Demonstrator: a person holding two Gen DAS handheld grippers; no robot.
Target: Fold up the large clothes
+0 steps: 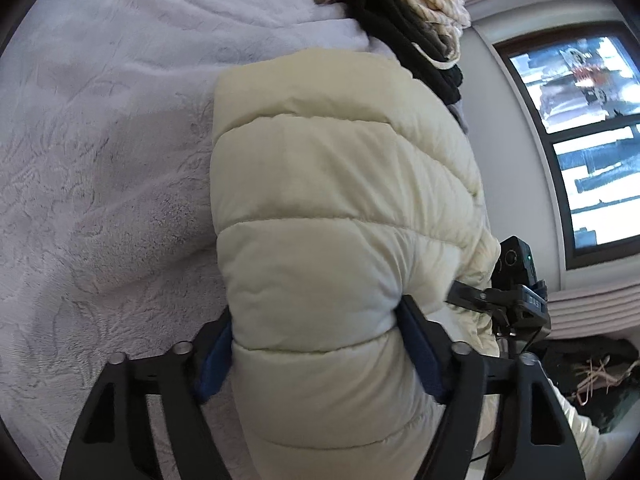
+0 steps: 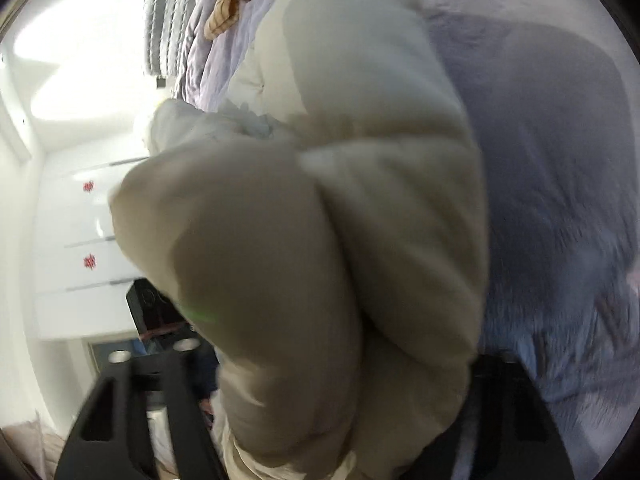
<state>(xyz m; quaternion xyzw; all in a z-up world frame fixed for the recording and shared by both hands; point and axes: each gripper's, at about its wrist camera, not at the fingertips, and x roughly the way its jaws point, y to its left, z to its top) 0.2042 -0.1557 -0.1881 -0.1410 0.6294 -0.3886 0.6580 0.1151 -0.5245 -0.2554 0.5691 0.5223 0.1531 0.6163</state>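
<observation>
I saw a cream puffer jacket bunched over a lavender blanket on the bed. My left tool pinched a padded fold between its blue pads. My right tool seemed clamped on the jacket too, though blur hid its tips. Folded clothes lay beyond.
</observation>
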